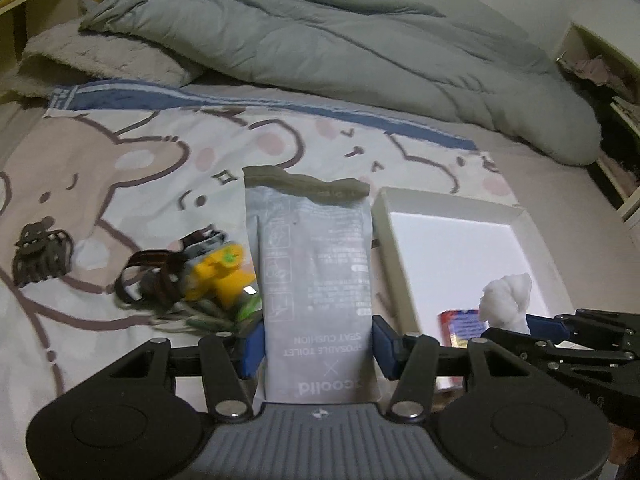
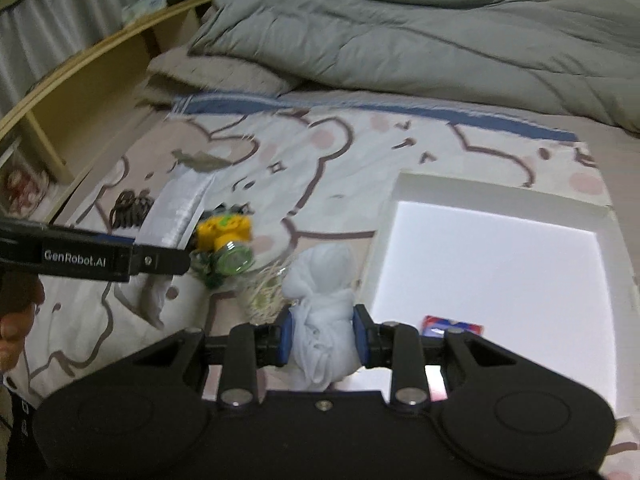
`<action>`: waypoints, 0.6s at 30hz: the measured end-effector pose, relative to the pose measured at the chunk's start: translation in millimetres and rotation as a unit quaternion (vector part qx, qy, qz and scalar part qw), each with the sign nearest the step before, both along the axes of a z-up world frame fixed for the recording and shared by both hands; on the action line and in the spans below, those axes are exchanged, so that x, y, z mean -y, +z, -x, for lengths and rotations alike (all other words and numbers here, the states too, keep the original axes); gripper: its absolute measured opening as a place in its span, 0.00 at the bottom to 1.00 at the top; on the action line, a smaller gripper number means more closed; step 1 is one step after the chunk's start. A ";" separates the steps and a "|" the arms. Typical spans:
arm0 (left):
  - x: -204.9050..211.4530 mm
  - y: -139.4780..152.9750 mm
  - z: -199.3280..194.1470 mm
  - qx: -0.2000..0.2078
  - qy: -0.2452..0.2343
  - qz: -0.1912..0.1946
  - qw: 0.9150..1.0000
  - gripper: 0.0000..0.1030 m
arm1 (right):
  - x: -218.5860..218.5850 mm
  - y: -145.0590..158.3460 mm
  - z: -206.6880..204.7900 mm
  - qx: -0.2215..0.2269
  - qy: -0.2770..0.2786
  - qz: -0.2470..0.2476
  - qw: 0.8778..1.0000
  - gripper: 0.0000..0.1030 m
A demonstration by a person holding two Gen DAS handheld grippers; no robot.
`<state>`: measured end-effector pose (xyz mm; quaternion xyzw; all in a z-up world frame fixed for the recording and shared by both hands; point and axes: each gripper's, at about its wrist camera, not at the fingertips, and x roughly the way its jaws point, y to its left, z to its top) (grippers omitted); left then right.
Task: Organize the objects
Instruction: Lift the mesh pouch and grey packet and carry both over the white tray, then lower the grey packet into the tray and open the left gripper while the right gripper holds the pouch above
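My left gripper [image 1: 318, 346] is shut on a grey packet of toilet seat cushions [image 1: 316, 280], held upright above the bed; the same packet [image 2: 180, 208] shows at the left of the right wrist view. My right gripper [image 2: 323, 340] is shut on a bundle of white cloth [image 2: 324, 320], which also shows in the left wrist view as white cloth [image 1: 508, 300]. A white open box [image 2: 496, 284] lies on the cartoon bedsheet at the right, and a small red and blue packet [image 2: 452, 326] lies at its near edge. The box [image 1: 460, 248] is right of the left gripper.
On the sheet left of the box lie a yellow toy camera [image 1: 218, 272] with a brown strap, a green-lidded jar [image 2: 236, 260], a dark hair claw [image 1: 38, 252] and some pale stringy stuff. A grey duvet [image 1: 320, 40] is heaped at the back. Wooden shelving [image 2: 80, 80] runs along the left.
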<state>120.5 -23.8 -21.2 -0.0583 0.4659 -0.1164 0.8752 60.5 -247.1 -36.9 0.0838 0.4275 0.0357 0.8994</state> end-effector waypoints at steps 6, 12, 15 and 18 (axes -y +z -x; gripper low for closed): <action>36.2 6.8 -1.6 0.016 -0.016 0.010 1.000 0.53 | 37.8 14.0 16.8 0.026 -0.044 -0.002 0.999 0.30; 77.2 3.5 -7.6 0.015 -0.034 0.027 0.999 0.53 | 77.3 21.4 35.4 0.046 -0.089 0.002 0.995 0.30; 96.0 0.1 -13.3 0.011 -0.037 0.044 0.998 0.53 | 95.0 20.8 43.8 0.050 -0.107 0.002 0.993 0.30; 118.2 -4.0 -18.9 0.009 -0.041 0.061 0.997 0.53 | 113.7 20.0 50.9 0.052 -0.129 0.006 0.990 0.30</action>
